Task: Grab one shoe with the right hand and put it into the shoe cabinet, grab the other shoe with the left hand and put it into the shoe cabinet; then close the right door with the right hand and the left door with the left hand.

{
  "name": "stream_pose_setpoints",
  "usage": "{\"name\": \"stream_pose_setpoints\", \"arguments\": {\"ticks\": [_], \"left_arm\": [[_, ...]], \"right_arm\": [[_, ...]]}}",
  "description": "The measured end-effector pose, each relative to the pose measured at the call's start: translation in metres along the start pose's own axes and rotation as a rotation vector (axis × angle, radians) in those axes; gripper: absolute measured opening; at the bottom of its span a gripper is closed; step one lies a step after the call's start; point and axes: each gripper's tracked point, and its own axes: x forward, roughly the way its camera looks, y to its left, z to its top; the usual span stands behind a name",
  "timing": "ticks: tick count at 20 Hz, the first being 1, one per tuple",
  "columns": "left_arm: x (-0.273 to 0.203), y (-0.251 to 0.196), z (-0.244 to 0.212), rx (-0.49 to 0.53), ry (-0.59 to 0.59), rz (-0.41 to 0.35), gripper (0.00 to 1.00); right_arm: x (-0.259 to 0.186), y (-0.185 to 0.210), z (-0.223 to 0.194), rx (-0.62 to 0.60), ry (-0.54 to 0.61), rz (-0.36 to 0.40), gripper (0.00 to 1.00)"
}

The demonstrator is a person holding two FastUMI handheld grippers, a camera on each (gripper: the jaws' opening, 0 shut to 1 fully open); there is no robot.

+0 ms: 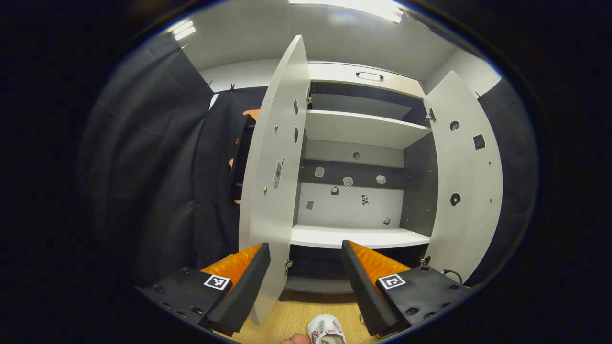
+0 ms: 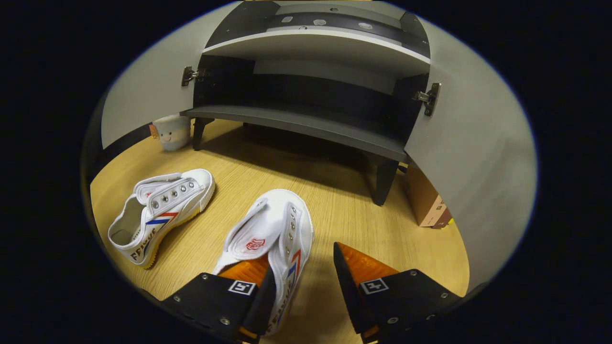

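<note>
A: Shoes first: where are they from your right tool (image 2: 301,282)?

B: One white shoe (image 2: 267,239) lies right at it. Your right tool is spread wide, with its left finger (image 2: 260,296) inside the shoe's opening, against the inner side of the shoe's wall. Its right finger (image 2: 349,282) stands apart over bare wooden floor (image 2: 334,200). So nothing is pinched.

A: And the other shoe?

B: Farther out to the left of your right tool, on its side on the floor, lies the second white shoe (image 2: 160,210). The two are near each other but not touching.

A: Beyond that?

B: Ahead of your right tool stands the shoe cabinet (image 2: 306,122) on dark legs, both doors swung wide. A small pale plush toy (image 2: 172,131) sits by its left front leg, and a brown cardboard box (image 2: 428,203) sits below the right door (image 2: 478,157).

A: Your left tool?

B: Your left tool (image 1: 306,277) is spread too, holding nothing. Just below it you see the toe of a shoe on the floor. Its left finger (image 1: 239,286) overlaps the edge of the left door (image 1: 272,181), though you cannot tell whether they touch. Straight ahead are the cabinet's white shelves (image 1: 358,236), bare.
</note>
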Motion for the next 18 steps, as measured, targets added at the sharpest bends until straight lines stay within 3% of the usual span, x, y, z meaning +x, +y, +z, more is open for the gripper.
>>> {"name": "stream_pose_setpoints", "arguments": {"ticks": [1,2,5,6,7,11,18], "left_arm": [[-0.001,0.001,0.0,0.002,0.002,0.004,0.96],[-0.002,0.002,0.0,0.005,0.002,0.009,0.96],[-0.005,0.007,0.001,0.004,-0.003,0.025,0.96],[-0.006,0.007,0.001,0.0,-0.002,0.027,0.96],[-0.006,0.007,0.0,-0.003,0.0,0.026,0.96],[-0.007,0.008,0.0,-0.005,-0.004,0.027,0.96],[-0.006,0.004,-0.003,-0.017,-0.004,-0.001,0.96]], "right_arm": [[0.004,0.005,-0.002,0.018,0.007,0.017,0.61],[0.006,0.012,-0.005,0.044,0.022,0.04,0.47],[0.011,-0.001,-0.008,0.04,0.027,-0.024,0.23],[0.009,-0.006,-0.007,0.035,0.026,-0.039,0.1],[0.008,-0.004,-0.002,0.043,0.013,-0.029,0.03],[-0.005,-0.002,-0.003,0.047,0.022,-0.04,0.01],[-0.083,0.011,0.044,0.143,-0.116,-0.05,0.0]]}}
